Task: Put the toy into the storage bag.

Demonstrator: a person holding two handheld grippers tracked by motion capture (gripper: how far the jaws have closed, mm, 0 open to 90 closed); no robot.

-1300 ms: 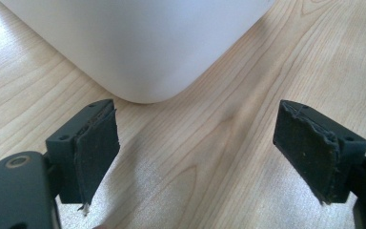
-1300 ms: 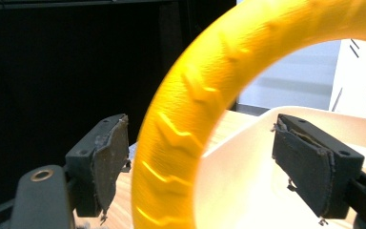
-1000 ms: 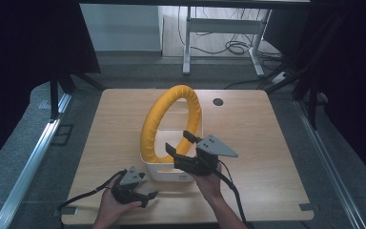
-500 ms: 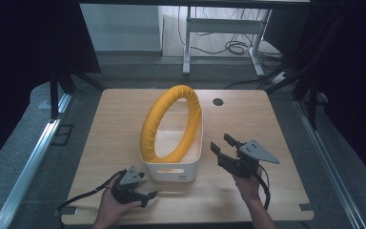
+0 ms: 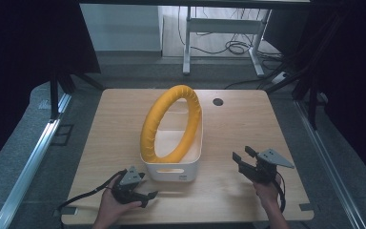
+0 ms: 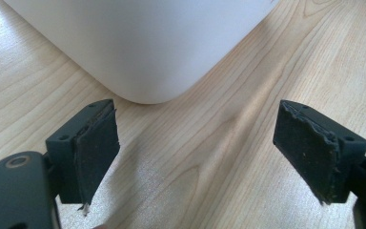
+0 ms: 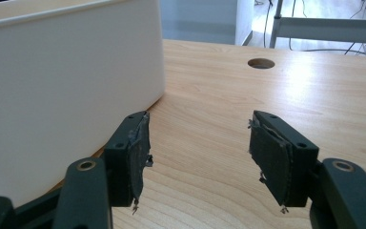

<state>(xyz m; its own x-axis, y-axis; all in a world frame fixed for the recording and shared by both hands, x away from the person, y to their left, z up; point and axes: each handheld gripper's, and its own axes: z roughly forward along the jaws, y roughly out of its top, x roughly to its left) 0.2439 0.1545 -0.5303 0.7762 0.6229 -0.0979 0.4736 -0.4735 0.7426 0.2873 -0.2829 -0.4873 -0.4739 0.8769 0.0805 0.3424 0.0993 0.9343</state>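
Observation:
A large yellow ring [image 5: 171, 125] stands on edge, leaning inside a white bin [image 5: 170, 171] at the middle of the wooden table [image 5: 228, 124]. My left gripper [image 5: 145, 194] lies low near the front edge, just left of the bin's near corner. It is open and empty [image 6: 200, 138], with the bin's rounded corner [image 6: 143, 43] ahead of its jaws. My right gripper [image 5: 243, 155] hovers right of the bin, also open and empty [image 7: 198, 143]. The bin's wall [image 7: 62, 95] stands to its left.
A round cable hole [image 5: 218, 101] [image 7: 261, 63] sits in the table's far right part. Beyond the far edge stand a metal desk frame [image 5: 219, 28] and cables on the floor. Dark curtains flank both sides.
My right gripper has pulled away from the ring and bin, moving right and toward the front edge. The ring stays leaning in the bin. The left gripper has not moved.

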